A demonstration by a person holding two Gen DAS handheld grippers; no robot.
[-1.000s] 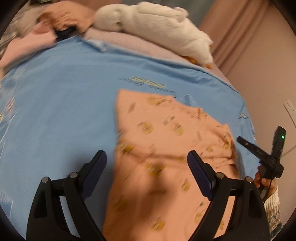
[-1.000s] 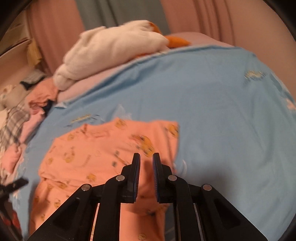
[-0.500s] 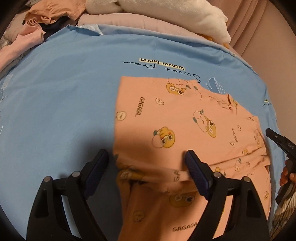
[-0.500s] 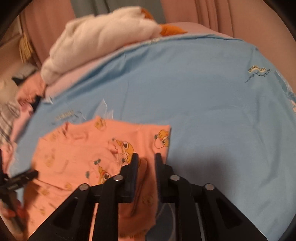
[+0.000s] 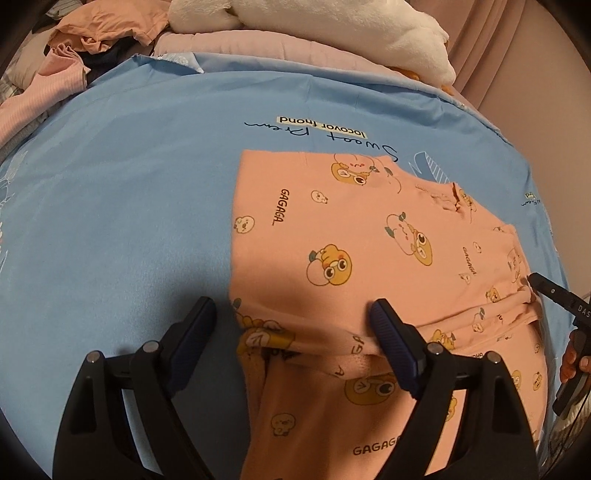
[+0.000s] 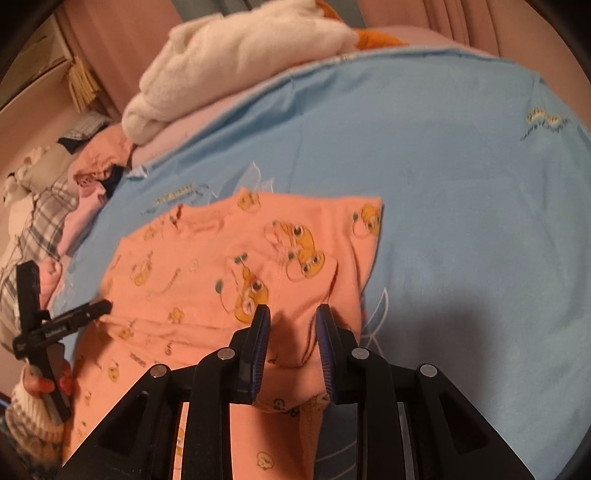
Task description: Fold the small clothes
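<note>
A small peach garment (image 5: 332, 243) printed with cartoon ducks and "GAGAGA" lies on a blue bedsheet (image 5: 122, 206), its far half folded back over the near half. My left gripper (image 5: 291, 328) is open, its fingers straddling the fold's near left edge. The right gripper shows at the right edge of the left wrist view (image 5: 546, 291). In the right wrist view the garment (image 6: 207, 266) lies ahead, and my right gripper (image 6: 291, 321) is open a little with cloth between the fingers. The left gripper (image 6: 74, 314) shows at the left.
A white plush toy (image 5: 332, 29) and a pink blanket (image 5: 258, 48) lie at the bed's far end. A pile of peach and pink clothes (image 5: 74, 44) sits at the far left, also in the right wrist view (image 6: 74, 184). Pink curtains (image 5: 509, 55) hang behind.
Both grippers moved forward with the garment's far half laid over the near half. The right gripper, shut before, has opened a little. The left gripper stayed open and lowered to the fold.
</note>
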